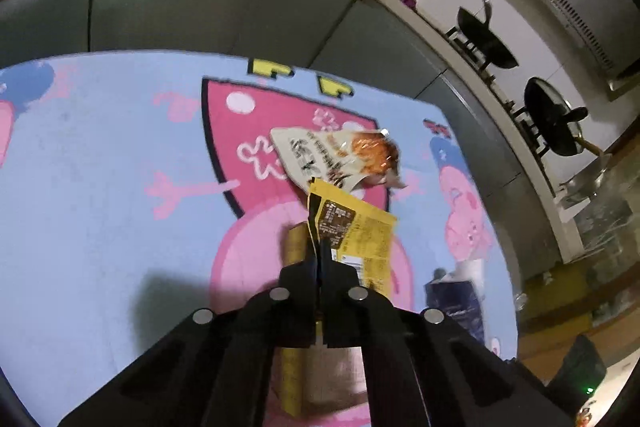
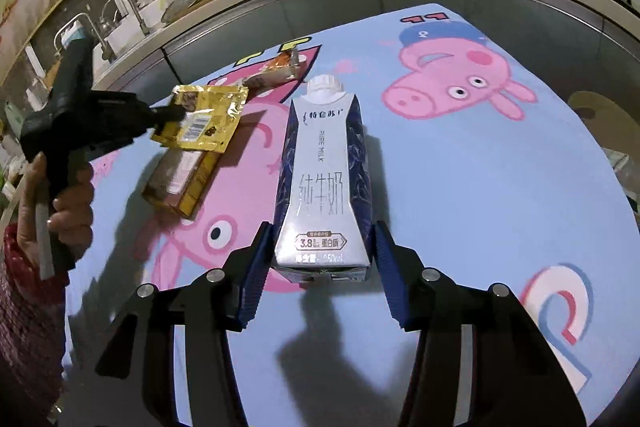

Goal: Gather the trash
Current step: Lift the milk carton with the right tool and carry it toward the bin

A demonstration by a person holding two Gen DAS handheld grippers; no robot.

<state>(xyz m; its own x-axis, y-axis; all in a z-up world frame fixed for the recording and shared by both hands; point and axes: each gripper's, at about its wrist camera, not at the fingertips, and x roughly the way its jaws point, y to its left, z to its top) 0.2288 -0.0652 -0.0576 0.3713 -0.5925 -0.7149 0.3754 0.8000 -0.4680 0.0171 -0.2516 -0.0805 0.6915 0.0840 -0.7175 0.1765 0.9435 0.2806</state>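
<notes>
Right, two grippers at work over the bench (image 2: 500, 187) with its cartoon-pig cover. The left gripper (image 1: 320, 259) is clamped tight on the yellow wrapper (image 1: 356, 231), pinching it by its near edge so the foil sticks up off the cloth; from the right wrist view that same wrapper (image 2: 204, 119) hangs at the tip of the left gripper (image 2: 170, 117), just above a flattened brown-and-gold box (image 2: 184, 179) lying on the bench.

Now the milk carton (image 2: 324, 179), our landmark. It stands squarely ahead of the right gripper (image 2: 320, 267), cap away, its long axis running straight out along the fingers. The jaws sit at a middling spread, one blue pad either side of the carton's base; I see a sliver of gap on both sides, so it looks bracketed but not yet squeezed. The right hand is plainly nearer.

Beyond the carton, to its left, a crumpled snack bag (image 2: 276, 71) waits near the bench's far edge.
</notes>
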